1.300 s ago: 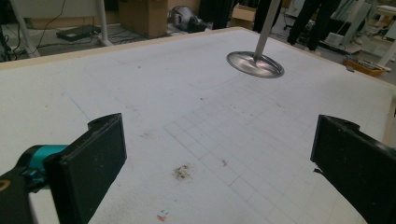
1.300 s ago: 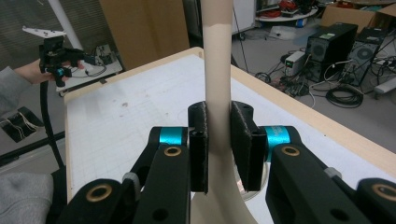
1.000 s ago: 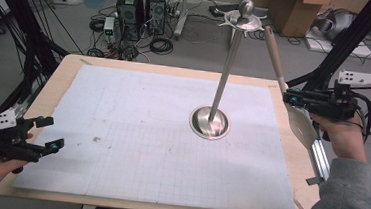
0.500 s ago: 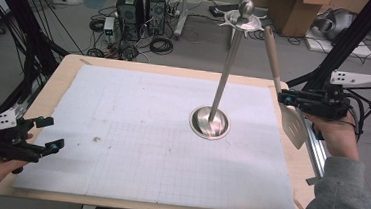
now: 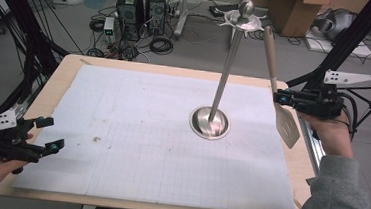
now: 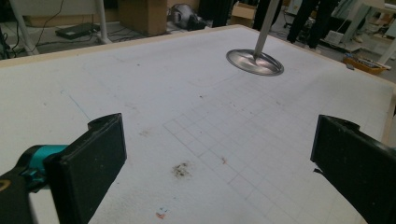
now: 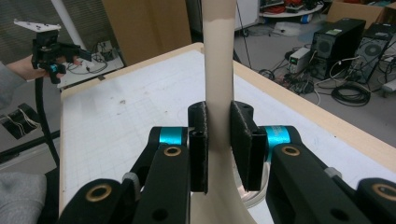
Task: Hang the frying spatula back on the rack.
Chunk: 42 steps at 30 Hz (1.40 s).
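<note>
A beige slotted spatula [image 5: 280,99] hangs in the air at the table's right edge, handle tilted up toward the top of a steel utensil stand [image 5: 226,67]. My right gripper [image 5: 280,98] is shut on the spatula's neck, just above the blade; in the right gripper view the handle [image 7: 218,65] rises between the two pads. The stand's round base [image 5: 210,122] rests on the white grid mat [image 5: 161,137], its hooked crown [image 5: 244,20] high above. My left gripper [image 5: 48,133] is open at the near left corner, nothing between its jaws; its fingers [image 6: 91,163] frame bare mat.
The wooden table [image 5: 71,70] edges the mat all round. Computer towers [image 5: 138,5], cables and cardboard boxes [image 5: 296,10] lie on the floor beyond. Black tripod legs [image 5: 351,45] stand to the right. A small dirt smudge [image 6: 181,170] marks the mat near the left gripper.
My right gripper has lifted the spatula and carried it up and slightly leftward toward the stand's top. The left gripper has stayed where it was.
</note>
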Motion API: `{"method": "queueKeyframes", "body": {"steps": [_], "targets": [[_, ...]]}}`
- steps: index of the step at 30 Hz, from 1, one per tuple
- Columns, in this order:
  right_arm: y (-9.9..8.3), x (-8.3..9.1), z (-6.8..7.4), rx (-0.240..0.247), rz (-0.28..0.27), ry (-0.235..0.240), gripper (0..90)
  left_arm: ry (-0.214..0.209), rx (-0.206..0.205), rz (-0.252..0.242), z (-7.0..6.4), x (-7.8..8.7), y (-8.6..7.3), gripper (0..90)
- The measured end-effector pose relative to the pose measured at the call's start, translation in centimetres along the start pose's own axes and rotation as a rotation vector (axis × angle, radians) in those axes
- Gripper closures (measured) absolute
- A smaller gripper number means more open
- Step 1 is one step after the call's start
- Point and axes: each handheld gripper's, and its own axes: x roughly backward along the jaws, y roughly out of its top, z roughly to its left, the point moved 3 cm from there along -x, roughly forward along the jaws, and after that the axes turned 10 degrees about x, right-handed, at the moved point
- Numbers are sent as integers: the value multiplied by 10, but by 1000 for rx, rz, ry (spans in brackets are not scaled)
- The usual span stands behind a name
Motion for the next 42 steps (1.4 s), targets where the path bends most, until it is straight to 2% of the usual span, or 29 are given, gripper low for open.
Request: {"method": "queueKeyframes", "body": {"steps": [17, 42], "targets": [[-2, -19, -2, -10, -2, 23, 778, 1, -1, 5, 0, 1, -1, 39], [-2, -37, -4, 3, 7, 5, 779, 1, -7, 1, -3, 2, 0, 39]]}}
